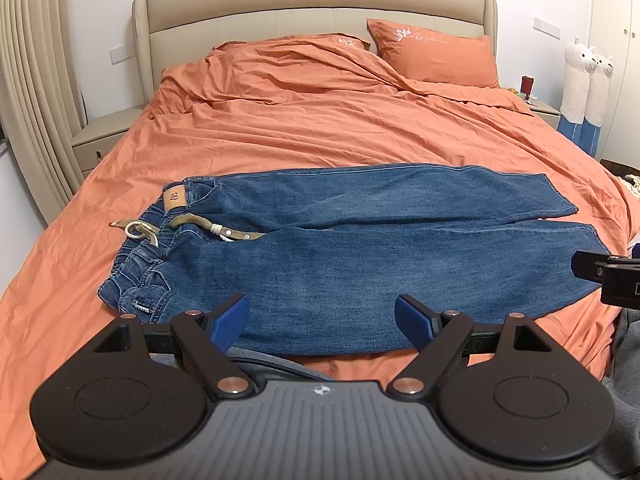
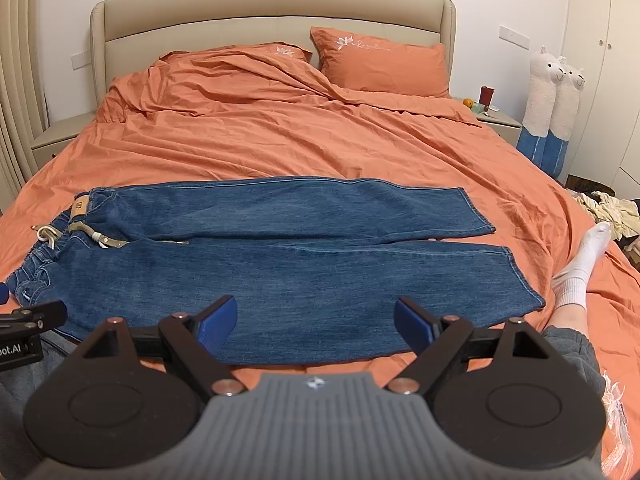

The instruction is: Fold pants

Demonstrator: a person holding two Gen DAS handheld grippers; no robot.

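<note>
Blue jeans (image 1: 360,248) lie flat across the orange bed, waistband with a tan belt (image 1: 216,230) to the left, both legs stretched to the right. They also show in the right wrist view (image 2: 280,264). My left gripper (image 1: 322,316) is open and empty, held above the near edge of the jeans' front leg. My right gripper (image 2: 316,318) is open and empty, above the near edge of the same leg, further toward the hems. Part of the right gripper shows at the right edge of the left wrist view (image 1: 612,276).
The bed (image 1: 320,120) has a rumpled orange duvet and two pillows (image 1: 436,52) by the beige headboard. Nightstands stand on both sides. Two plush alpacas (image 2: 554,100) lean at the right wall. A leg in a white sock (image 2: 580,268) rests on the bed's right side.
</note>
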